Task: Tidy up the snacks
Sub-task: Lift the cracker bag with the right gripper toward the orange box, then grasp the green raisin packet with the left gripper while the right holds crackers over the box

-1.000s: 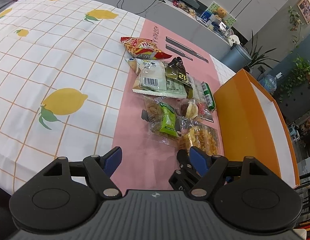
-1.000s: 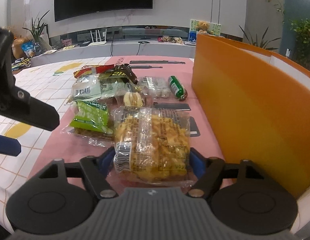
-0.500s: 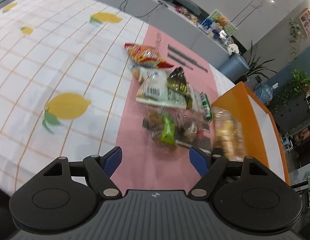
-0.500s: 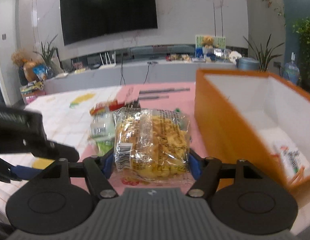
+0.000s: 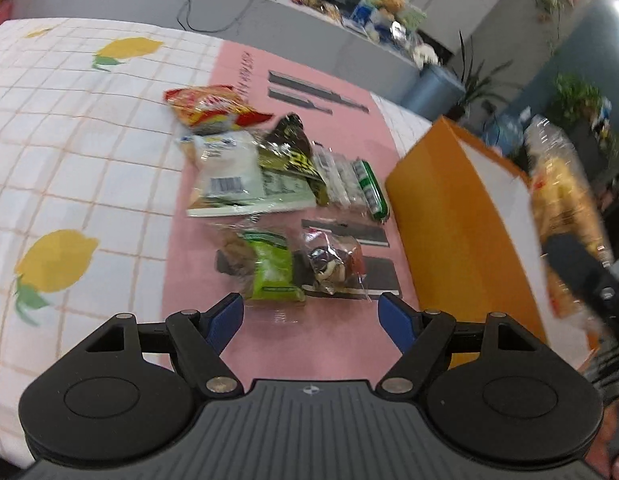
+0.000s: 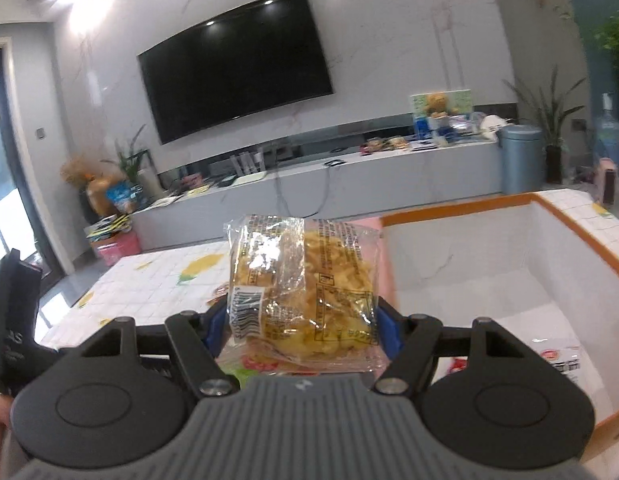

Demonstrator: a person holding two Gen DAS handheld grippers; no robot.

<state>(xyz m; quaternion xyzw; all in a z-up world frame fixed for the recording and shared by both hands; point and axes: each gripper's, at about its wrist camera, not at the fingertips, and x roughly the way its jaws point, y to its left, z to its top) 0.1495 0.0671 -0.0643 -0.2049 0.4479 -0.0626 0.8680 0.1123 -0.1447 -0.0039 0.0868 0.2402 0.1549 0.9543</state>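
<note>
The snack packet [image 6: 303,292], a clear wrapper of yellow crisps with a barcode on its lower left corner, stands upright between the fingers of the right gripper [image 6: 303,326], which are clamped on its two sides. It is off the table, with the white inside of the orange box [image 6: 465,276] just to the right of the fingers and lower down. A red-and-white packet [image 6: 559,362] already lies on the box floor, past the right finger.

The left gripper [image 5: 311,316] has its blue fingers [image 5: 225,318] spread apart with nothing between them. Just ahead of them on the pink mat [image 5: 309,344] lie a green packet [image 5: 271,270] and a small clear packet with brown sweets [image 5: 335,260]. Farther ahead are a white bag with a barcode [image 5: 229,176], a dark packet with yellow print [image 5: 293,152], a green roll [image 5: 371,190] and, farthest, a red and yellow bag [image 5: 211,106]. The outer wall of the orange box rises to the right of the right finger.
</note>
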